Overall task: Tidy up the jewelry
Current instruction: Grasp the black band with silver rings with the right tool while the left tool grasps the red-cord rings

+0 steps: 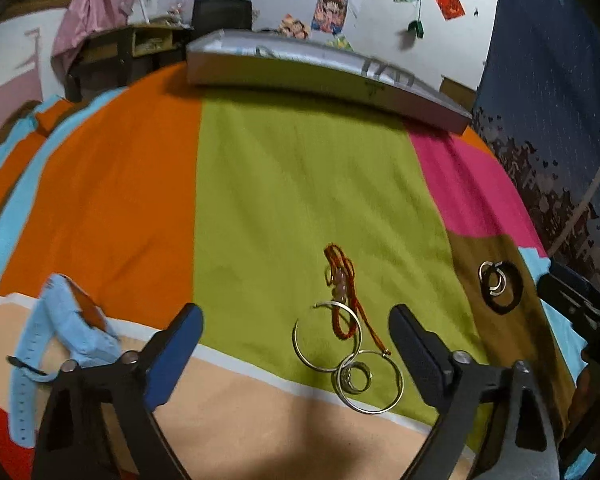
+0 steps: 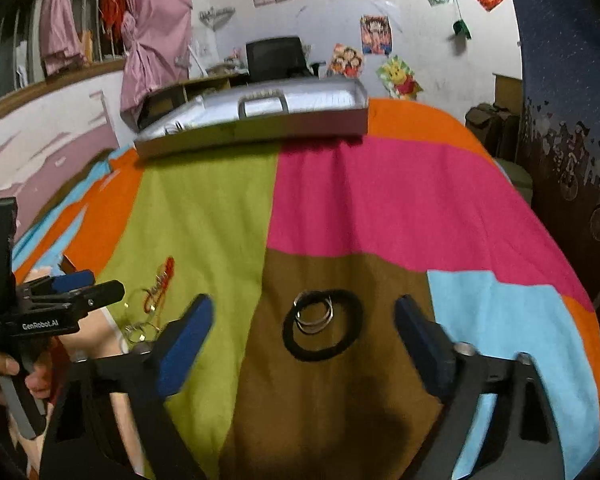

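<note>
We see the jewelry lying in two groups on a bed covered by a colour-block blanket (image 1: 300, 184). On the green panel, a red braided cord (image 1: 342, 292) trails over two large silver hoops (image 1: 340, 354); the hoops overlap each other, and a small silver ring (image 1: 356, 378) sits inside the nearer hoop. On the brown panel to the right, well apart from that pile, a black hair tie (image 2: 322, 324) forms a loop, with thin silver rings (image 2: 314, 314) stacked inside its upper left part.

Our left gripper (image 1: 296, 344) hovers just short of the hoop pile, its fingers spread wide with the hoops lying between them in the left wrist view. It grips nothing. Our right gripper (image 2: 304, 340) has its fingers wide apart too, framing the black hair tie, and it is empty as well.

A light blue watch (image 1: 66, 332) lies to the left, on the peach panel, beside the left gripper. At the far edge of the bed rests a flat silver case (image 2: 260, 114) with a handle on top. In the right wrist view, a hand (image 2: 4, 368) grasps the left gripper's handle.
</note>
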`<state>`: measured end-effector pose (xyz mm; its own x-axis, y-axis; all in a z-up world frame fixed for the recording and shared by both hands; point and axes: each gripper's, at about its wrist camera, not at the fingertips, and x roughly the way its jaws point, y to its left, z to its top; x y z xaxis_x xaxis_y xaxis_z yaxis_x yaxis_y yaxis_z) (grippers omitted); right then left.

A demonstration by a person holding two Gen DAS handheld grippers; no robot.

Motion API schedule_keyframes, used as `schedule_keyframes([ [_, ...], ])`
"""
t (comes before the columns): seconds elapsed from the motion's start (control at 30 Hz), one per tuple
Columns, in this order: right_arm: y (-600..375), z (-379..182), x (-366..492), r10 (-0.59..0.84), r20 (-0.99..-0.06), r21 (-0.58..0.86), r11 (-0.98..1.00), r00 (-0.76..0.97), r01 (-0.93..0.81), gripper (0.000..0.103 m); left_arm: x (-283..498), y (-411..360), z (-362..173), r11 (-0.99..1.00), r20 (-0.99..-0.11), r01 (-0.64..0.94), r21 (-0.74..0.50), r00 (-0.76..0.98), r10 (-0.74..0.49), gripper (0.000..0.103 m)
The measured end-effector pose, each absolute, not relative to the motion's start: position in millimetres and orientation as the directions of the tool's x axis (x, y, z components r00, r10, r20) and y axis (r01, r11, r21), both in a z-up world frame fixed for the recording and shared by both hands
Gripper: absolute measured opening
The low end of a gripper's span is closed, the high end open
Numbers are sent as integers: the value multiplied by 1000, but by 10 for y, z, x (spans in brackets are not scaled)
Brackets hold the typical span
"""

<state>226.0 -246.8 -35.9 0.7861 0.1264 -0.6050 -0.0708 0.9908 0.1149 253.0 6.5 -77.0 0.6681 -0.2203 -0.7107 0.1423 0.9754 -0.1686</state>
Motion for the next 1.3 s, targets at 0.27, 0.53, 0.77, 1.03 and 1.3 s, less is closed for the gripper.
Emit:
schedule_keyframes([
  [0.27,-2528,-699,2434,89,-683,192,979,725,61,60,2618,104,-931,956,-744,166,-240,601,-291,64],
  [0.53,-2426,-843,2522,108,-693,217,974,712,63,38,2683,60,-1043,933,-770,205,-297,526,-361,34],
  [0.77,-2519,-908,2563,128,-695,283,953,708,105,18,2721,169,-1132,921,-777,161,-356,496,-387,8],
  [1.03,-2452,-905,2486,154,-677,289,955,719,68,5,2680,162,-1082,917,-776,160,-365,493,-394,3],
  [1.3,-2412,-724,2303,198,-629,304,953,752,4,5,2560,154,-778,897,-735,186,-401,519,-437,3],
])
